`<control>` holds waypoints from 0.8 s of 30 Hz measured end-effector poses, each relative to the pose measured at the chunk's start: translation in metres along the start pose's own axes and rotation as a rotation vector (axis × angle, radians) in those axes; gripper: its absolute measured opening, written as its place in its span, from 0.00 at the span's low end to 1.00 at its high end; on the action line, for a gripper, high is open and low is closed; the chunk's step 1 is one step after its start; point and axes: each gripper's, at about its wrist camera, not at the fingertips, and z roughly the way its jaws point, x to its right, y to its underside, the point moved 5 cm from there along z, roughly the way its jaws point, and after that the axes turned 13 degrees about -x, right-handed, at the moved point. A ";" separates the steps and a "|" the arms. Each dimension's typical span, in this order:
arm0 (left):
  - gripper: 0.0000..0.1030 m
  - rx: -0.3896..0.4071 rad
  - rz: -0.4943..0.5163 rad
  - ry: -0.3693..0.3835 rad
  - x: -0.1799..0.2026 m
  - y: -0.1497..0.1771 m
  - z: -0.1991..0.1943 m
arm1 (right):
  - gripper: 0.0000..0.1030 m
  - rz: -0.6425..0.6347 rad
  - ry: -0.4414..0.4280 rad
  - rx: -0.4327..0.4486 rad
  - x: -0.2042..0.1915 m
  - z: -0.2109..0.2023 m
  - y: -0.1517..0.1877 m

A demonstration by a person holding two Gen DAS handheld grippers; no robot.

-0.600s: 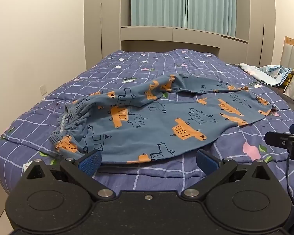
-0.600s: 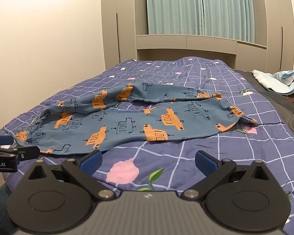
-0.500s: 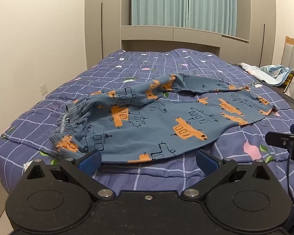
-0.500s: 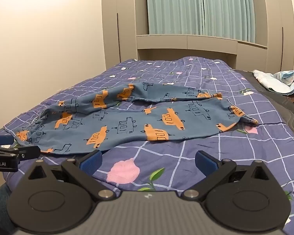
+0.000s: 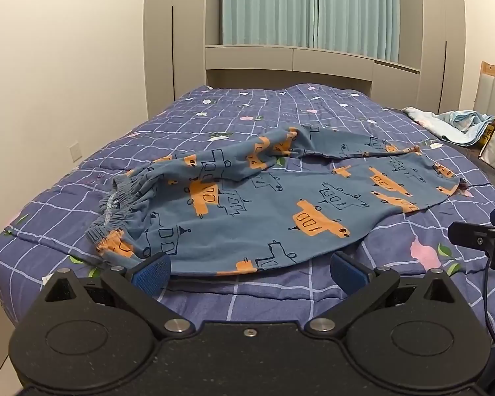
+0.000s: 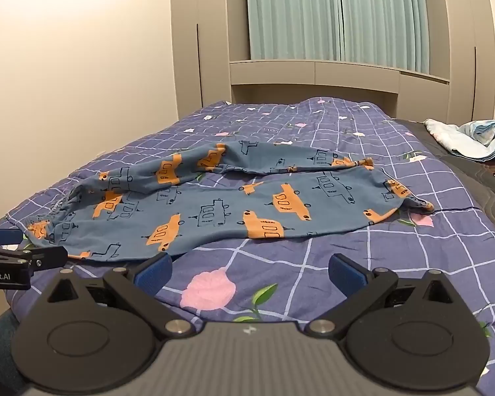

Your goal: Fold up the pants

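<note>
Checked quilt (image 5: 330, 105), teal curtains (image 5: 310, 10), crumpled cloth (image 5: 452, 123)

The left tongs (image 5: 249, 270) have a black, speckled body with two round discs, silver pivot screws and black angled arms ending in blue ribbed pads (image 5: 150, 275). A thin dark cable hangs at the right edge of their view. The right tongs (image 6: 249, 269) share the black arms, silver screws and blue pads (image 6: 346, 272), on a grey ribbed body. White "Robot.AI" lettering marks the left tongs' black side.
</note>
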 end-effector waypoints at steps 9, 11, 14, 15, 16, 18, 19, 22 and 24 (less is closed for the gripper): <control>1.00 -0.007 -0.007 -0.005 -0.002 0.000 0.000 | 1.00 0.003 -0.006 -0.004 0.002 -0.001 0.000; 1.00 -0.006 -0.007 -0.006 -0.001 0.000 0.000 | 1.00 0.004 -0.005 -0.004 0.001 -0.001 0.000; 1.00 -0.006 -0.007 -0.006 -0.002 0.000 0.000 | 1.00 0.003 -0.005 -0.004 0.001 -0.001 0.000; 1.00 -0.006 -0.008 -0.007 -0.002 0.000 0.000 | 1.00 0.003 -0.006 -0.004 0.001 0.000 0.000; 1.00 -0.005 -0.009 -0.008 -0.002 0.000 0.000 | 1.00 0.003 -0.006 -0.005 0.001 0.000 0.000; 1.00 -0.003 -0.011 -0.009 -0.002 0.000 0.000 | 1.00 0.002 -0.006 -0.006 0.002 -0.001 0.000; 1.00 -0.001 -0.011 -0.009 -0.002 0.000 0.000 | 1.00 0.001 -0.006 -0.006 0.002 -0.001 0.000; 1.00 0.000 -0.012 -0.010 -0.002 0.000 0.000 | 1.00 0.003 -0.004 -0.008 0.002 0.000 0.000; 1.00 0.000 -0.012 -0.011 -0.002 0.000 0.000 | 1.00 0.004 -0.004 -0.009 0.002 -0.001 0.001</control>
